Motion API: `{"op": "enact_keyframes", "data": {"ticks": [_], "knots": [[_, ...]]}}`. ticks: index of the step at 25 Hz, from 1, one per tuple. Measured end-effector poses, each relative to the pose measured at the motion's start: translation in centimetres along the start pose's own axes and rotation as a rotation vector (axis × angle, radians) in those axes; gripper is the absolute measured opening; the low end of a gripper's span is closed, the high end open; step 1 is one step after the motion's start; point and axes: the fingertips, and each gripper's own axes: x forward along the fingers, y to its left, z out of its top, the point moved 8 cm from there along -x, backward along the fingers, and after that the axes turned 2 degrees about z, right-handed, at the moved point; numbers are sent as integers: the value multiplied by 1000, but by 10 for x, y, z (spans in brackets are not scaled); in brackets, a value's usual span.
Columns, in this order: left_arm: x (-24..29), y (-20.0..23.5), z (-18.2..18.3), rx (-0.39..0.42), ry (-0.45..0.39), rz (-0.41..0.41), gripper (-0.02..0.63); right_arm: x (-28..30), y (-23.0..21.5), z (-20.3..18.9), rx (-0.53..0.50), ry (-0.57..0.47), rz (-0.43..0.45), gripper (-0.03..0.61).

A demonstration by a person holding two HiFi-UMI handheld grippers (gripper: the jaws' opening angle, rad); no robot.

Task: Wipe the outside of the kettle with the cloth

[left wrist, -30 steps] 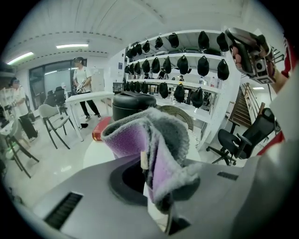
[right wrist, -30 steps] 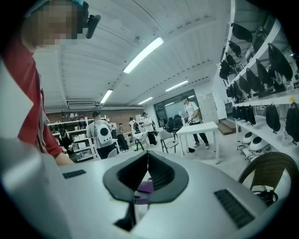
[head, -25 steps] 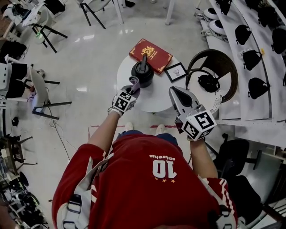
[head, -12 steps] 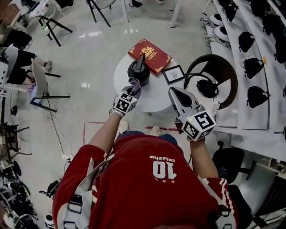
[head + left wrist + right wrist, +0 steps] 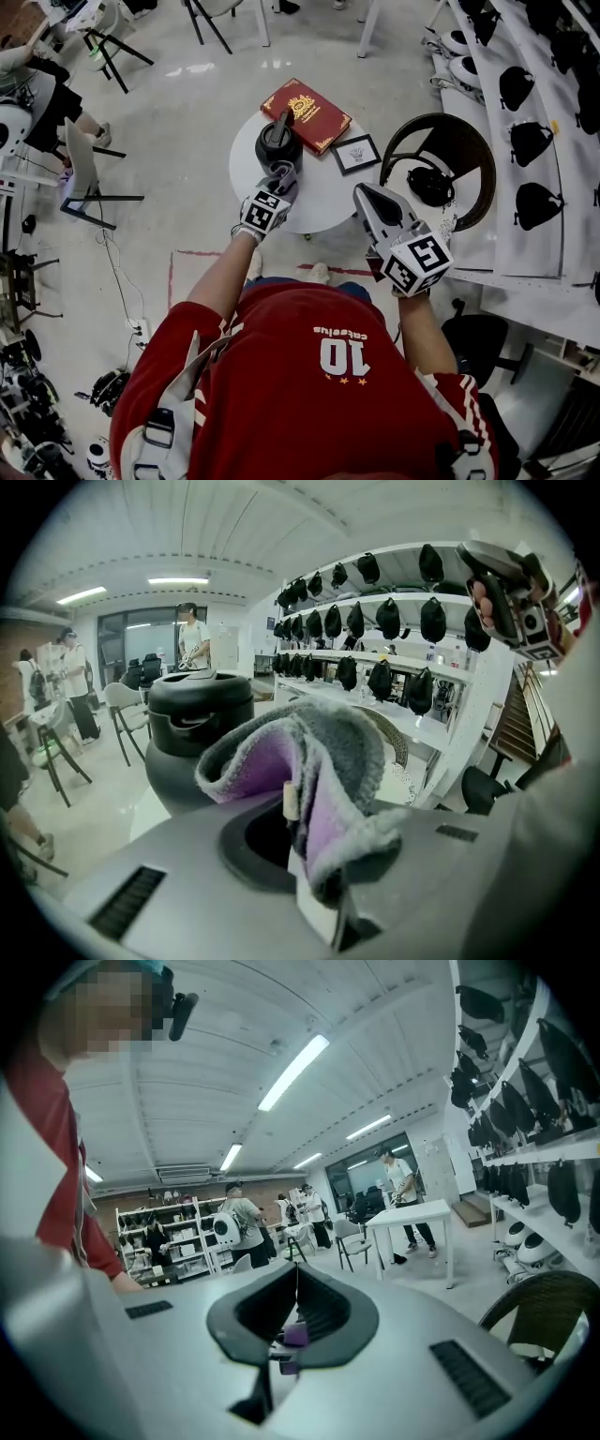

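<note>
Currently, with left tool (image 5: 279,180) clamped on cloth (image 5: 281,170) at 6 o'clock of kettle (image 5: 277,142) and right tool (image 5: 368,194) closed empty, hard wiping may shove the unbraced kettle.

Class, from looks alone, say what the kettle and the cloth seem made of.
Black rounded kettle: likely matte plastic or coated metal, smooth with dull sheen. Grey-and-purple fuzzy cloth: probably microfibre or fleece, given fluffy pile and soft folds.
</note>
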Motion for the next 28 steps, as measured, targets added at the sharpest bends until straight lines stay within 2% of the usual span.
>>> {"op": "enact_keyframes", "data": {"ticks": [11,21,28], "knots": [[25,-11,24,-6,-9,9,48,-17,-26,-5,15,-12,-7,17],[52,-15,51,25,-9,-15,46,-29,-52,-4,42,-30,-34,17],[60,-21,71,75,-34,-44,46,-39,-63,-6,49,-30,-69,17]]}}
